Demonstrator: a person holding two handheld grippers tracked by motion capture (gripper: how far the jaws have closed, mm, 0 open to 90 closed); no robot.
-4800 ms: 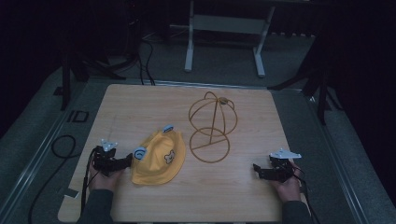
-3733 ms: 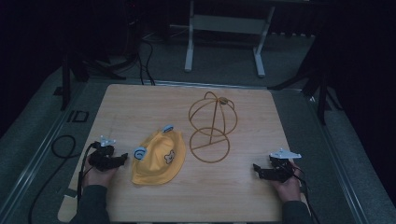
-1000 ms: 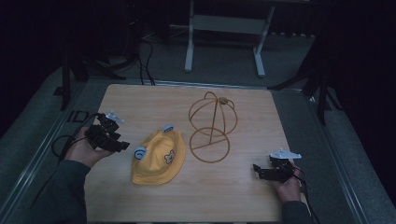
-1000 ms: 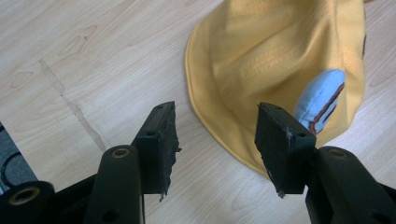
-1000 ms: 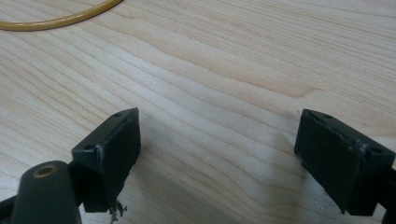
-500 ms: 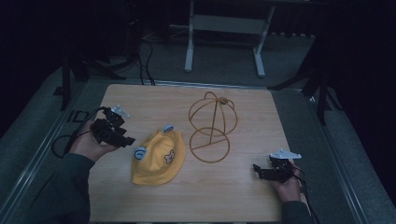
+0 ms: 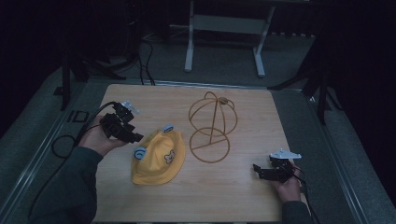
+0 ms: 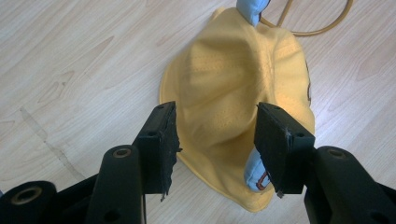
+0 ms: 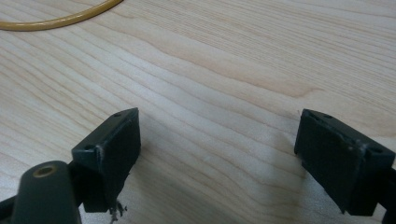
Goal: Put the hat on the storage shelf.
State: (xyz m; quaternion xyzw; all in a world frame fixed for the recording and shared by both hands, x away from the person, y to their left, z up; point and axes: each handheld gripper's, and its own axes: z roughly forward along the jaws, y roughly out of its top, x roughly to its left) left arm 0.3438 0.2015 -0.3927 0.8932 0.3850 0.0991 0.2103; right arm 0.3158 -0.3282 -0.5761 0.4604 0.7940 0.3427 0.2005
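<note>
On the wooden bench (image 7: pixel 233 200), the yellow hat (image 7: pixel 156 158) lay untouched beside the empty wire stand (image 7: pixel 211 126), apparently yet to be mounted, as the left hand-held gripper (image 8: pixel 215 140) hovered wide open above it and the right hand-held gripper (image 9: pixel 217 158) rested open, well apart.

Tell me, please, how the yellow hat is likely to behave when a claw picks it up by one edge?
The hat lies flattened and creased on the table, so it is probably soft cloth that would droop from the pinch. It looks thin, so likely light. Its blue ears may dangle.
</note>
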